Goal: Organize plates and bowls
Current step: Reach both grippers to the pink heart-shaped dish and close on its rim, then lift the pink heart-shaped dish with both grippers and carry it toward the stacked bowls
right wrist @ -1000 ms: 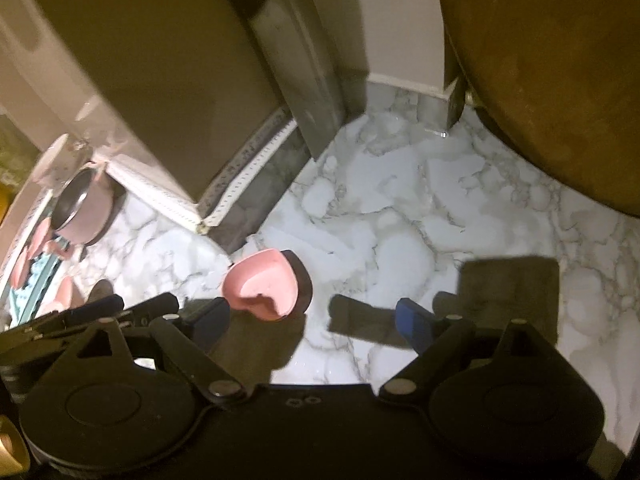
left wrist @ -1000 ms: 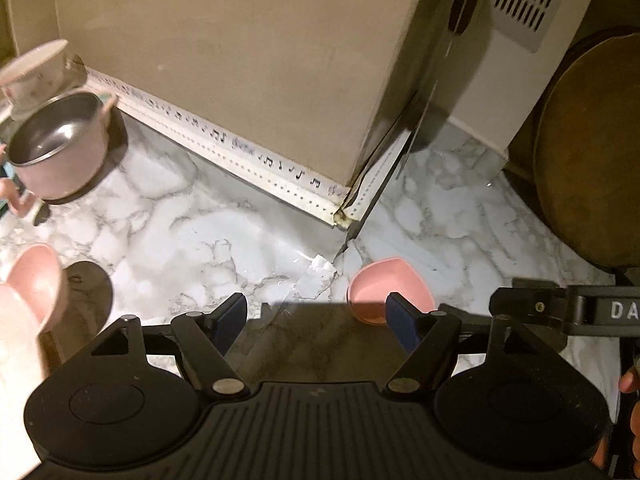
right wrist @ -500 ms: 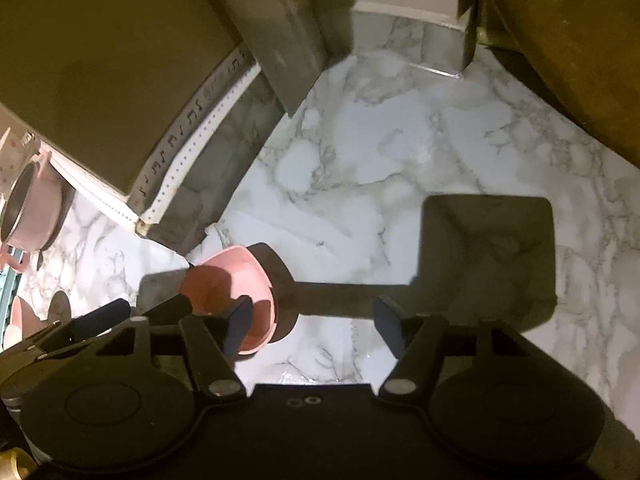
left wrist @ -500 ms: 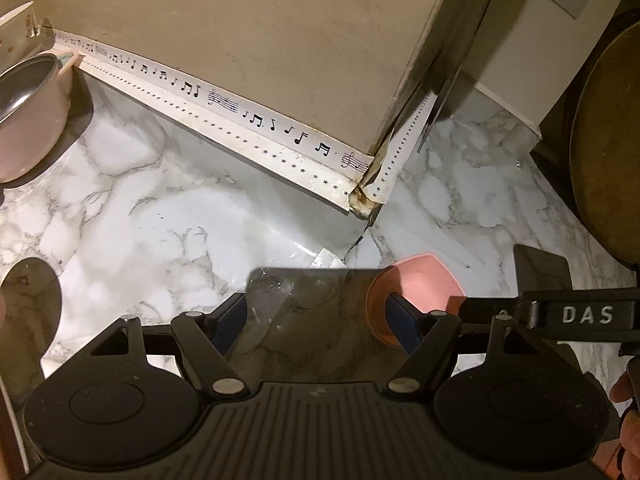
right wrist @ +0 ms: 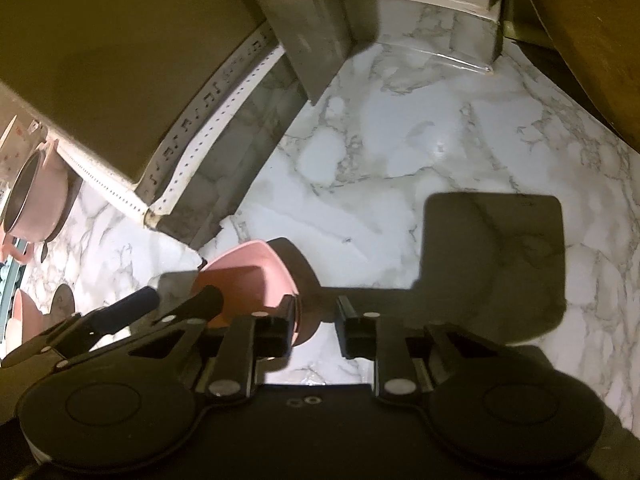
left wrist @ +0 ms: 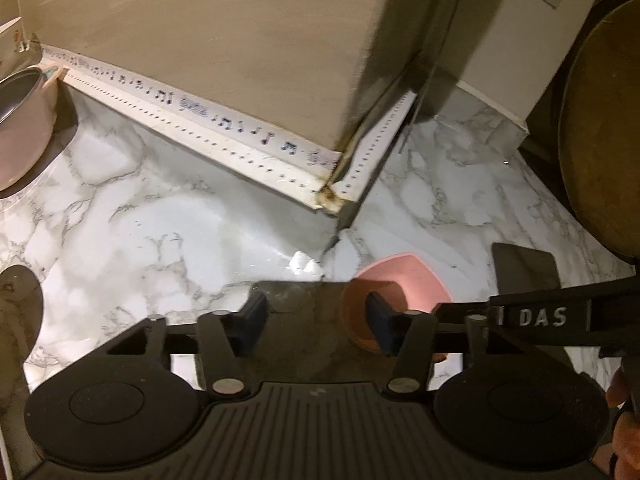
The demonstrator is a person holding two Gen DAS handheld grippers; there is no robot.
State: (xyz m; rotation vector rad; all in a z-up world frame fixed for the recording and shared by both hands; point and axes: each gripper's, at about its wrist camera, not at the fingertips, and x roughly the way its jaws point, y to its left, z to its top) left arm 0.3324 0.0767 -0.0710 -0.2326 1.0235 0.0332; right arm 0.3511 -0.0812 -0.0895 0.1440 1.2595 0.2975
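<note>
The pink bowl (right wrist: 256, 276) sits on my marble table (right wrist: 400, 152), both grippers' fingers just narrowed at its rims, grip uncertain.

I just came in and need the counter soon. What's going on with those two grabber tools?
A person is tidying dishes with a handheld gripper in each hand. Both are down at a small pink bowl on the marble counter. The left gripper has one finger inside the bowl; the right gripper has one finger at its rim. Both sets of jaws have just been closing, but neither clamps the bowl yet. A pink pot sits off to the side.
</note>
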